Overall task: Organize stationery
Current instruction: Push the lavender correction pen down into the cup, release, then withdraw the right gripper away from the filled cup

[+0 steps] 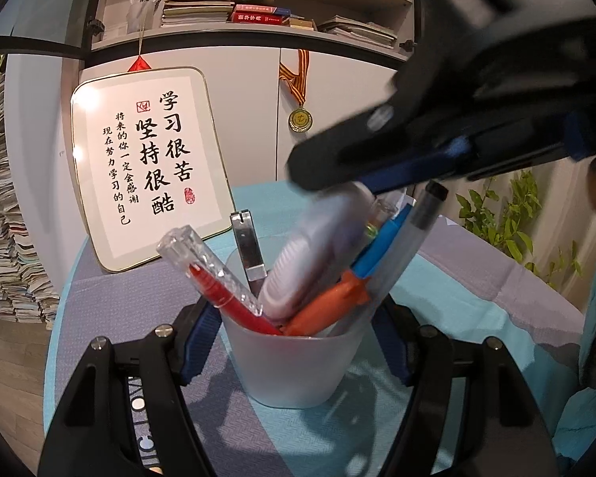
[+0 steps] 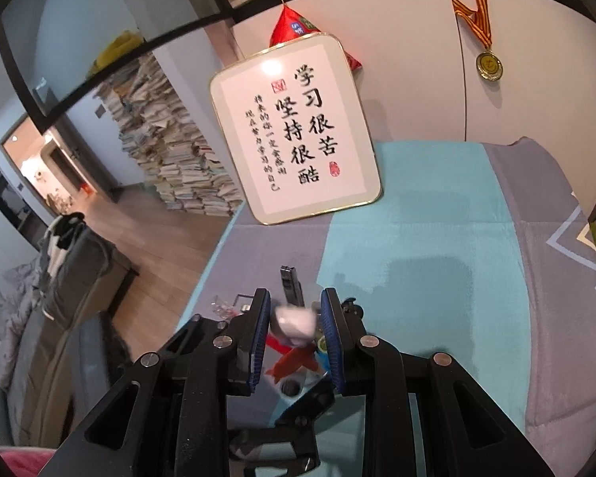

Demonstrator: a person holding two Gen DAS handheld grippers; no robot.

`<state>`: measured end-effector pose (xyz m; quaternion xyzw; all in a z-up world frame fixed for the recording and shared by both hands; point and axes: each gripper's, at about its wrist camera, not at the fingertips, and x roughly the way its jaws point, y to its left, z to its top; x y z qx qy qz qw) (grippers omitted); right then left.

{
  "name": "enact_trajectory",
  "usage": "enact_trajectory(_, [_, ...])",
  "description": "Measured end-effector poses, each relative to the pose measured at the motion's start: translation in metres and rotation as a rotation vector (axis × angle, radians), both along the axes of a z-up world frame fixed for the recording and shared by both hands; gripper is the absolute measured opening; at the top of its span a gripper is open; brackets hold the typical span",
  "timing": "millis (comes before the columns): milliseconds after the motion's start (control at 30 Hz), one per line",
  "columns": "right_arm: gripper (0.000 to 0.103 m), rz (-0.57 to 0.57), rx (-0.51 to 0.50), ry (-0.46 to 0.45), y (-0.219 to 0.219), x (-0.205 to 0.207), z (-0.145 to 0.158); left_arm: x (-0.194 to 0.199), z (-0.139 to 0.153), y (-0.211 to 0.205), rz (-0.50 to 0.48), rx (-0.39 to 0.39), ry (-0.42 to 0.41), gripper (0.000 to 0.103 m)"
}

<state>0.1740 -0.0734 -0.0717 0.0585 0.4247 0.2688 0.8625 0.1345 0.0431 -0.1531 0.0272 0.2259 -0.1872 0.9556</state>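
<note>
A frosted white cup (image 1: 294,361) stands on the table between the blue pads of my left gripper (image 1: 294,342), which is shut on it. The cup holds a clear pen with a red refill (image 1: 214,274), an orange pen (image 1: 326,310), a blue pen (image 1: 381,246), a grey pen (image 1: 425,214), a metal clip (image 1: 248,246) and a white correction tape (image 1: 310,250). My right gripper (image 2: 296,320) hovers above the cup, also seen in the left wrist view (image 1: 337,183). Its pads stand apart, with the blurred correction tape (image 2: 294,324) between them.
A framed calligraphy board (image 1: 147,167) leans against the white cabinet behind the cup. A medal (image 1: 300,119) hangs on the cabinet door. The tablecloth (image 2: 437,246) is teal and lilac. A plant (image 1: 508,218) stands at the right, stacked books (image 2: 171,151) at the left.
</note>
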Motion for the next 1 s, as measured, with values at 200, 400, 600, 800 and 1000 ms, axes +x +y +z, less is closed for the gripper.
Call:
enact_trajectory(200, [0.051,-0.047,0.026,-0.122,-0.030,-0.029,0.017,-0.001,0.000,-0.001,0.002,0.003,-0.002,0.070])
enact_trajectory(400, [0.051,-0.121,0.051,-0.107,-0.071,-0.048,0.005,-0.002,0.001,-0.003,0.000,0.004,-0.018,0.076])
enact_trajectory(600, [0.051,-0.224,0.004,-0.034,-0.102,-0.050,-0.019,0.003,0.005,-0.013,0.023,0.056,-0.050,0.077])
enact_trajectory(800, [0.051,-0.256,0.023,0.030,-0.120,-0.045,-0.036,0.018,0.010,-0.022,0.049,0.096,0.004,0.067])
enact_trajectory(1000, [0.051,-0.310,-0.016,0.022,-0.134,-0.040,-0.046,0.028,0.013,-0.048,0.041,0.107,0.015,0.067])
